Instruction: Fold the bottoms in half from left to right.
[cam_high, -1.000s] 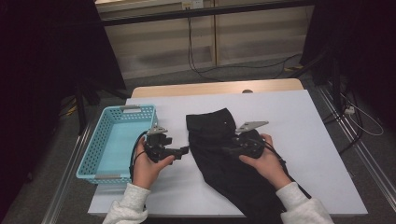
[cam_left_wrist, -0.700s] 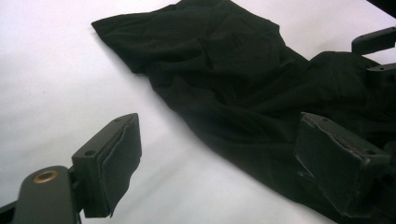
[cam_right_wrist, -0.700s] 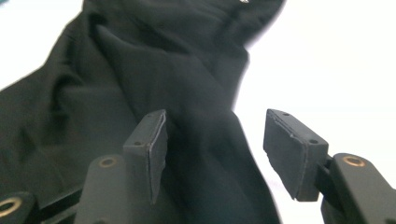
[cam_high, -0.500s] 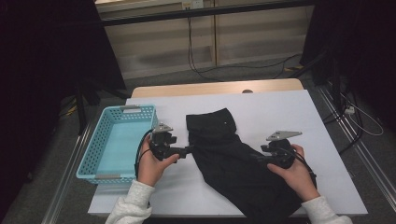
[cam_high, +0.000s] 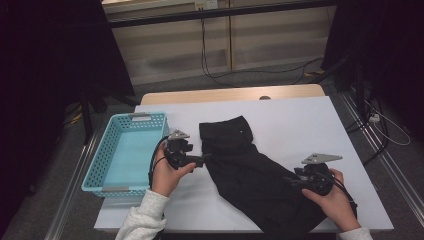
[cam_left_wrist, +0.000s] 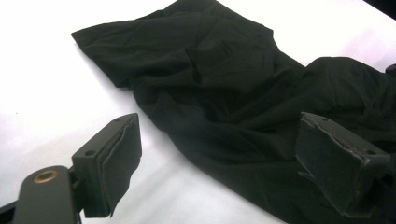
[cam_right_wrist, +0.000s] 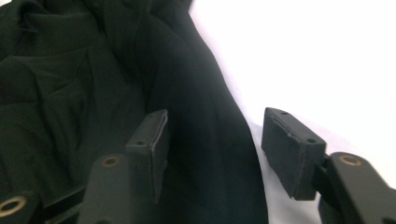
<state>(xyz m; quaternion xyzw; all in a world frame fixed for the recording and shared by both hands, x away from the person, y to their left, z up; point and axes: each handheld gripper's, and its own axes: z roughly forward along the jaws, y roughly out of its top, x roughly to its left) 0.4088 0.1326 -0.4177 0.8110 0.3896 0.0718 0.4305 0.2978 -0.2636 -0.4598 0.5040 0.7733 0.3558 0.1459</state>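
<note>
Your black garment (cam_high: 250, 175) lies spread and unfolded right of the blue basket (cam_high: 125, 150). Left gripper (cam_high: 202, 160) gapes empty at its edge; right gripper (cam_high: 290, 181), just narrowing, straddles the hem ungripped.

Looking down from above at the white table (cam_high: 300, 120); riding each gripper, close and low, all sharing the black garment (cam_high: 250, 170).
</note>
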